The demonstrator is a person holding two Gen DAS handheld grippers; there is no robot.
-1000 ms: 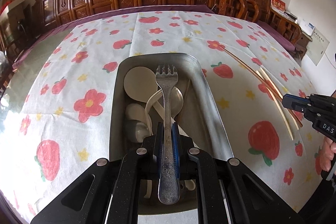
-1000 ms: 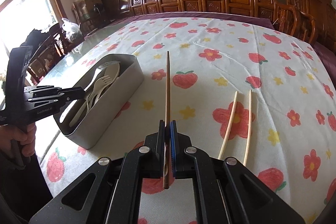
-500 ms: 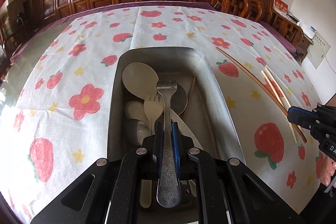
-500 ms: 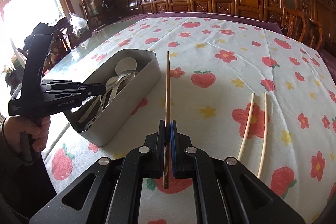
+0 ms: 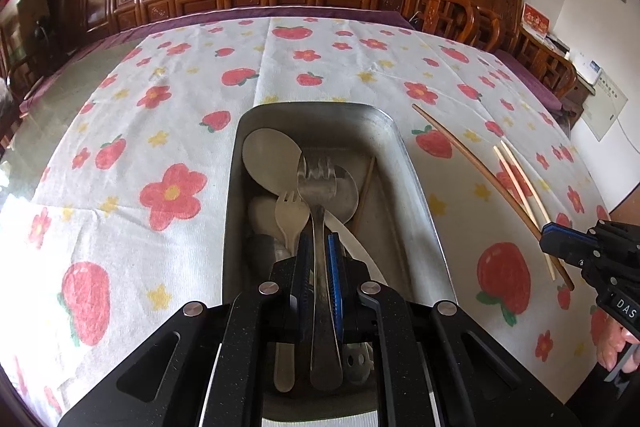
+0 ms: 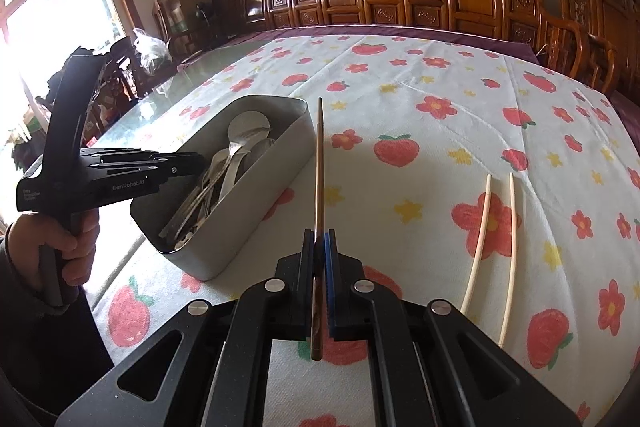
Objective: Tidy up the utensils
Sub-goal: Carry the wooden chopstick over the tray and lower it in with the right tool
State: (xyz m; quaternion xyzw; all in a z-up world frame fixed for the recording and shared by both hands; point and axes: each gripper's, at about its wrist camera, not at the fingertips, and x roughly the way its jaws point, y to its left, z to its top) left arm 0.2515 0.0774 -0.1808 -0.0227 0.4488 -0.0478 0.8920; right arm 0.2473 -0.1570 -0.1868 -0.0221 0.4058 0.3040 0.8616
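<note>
Having sunk deeper into the metal bin (image 5: 416, 195), pinching a steel fork (image 5: 318, 183) in left gripper (image 5: 319, 247). Clamping 1 brown chopstick (image 6: 319, 163) in right gripper (image 6: 320, 243), beside 2 pale chopsticks (image 6: 494, 235).

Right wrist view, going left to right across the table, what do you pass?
Person's hand on the left gripper → metal bin of utensils → brown chopstick clamped in the right gripper → pair of pale chopsticks lying on the strawberry tablecloth.
</note>
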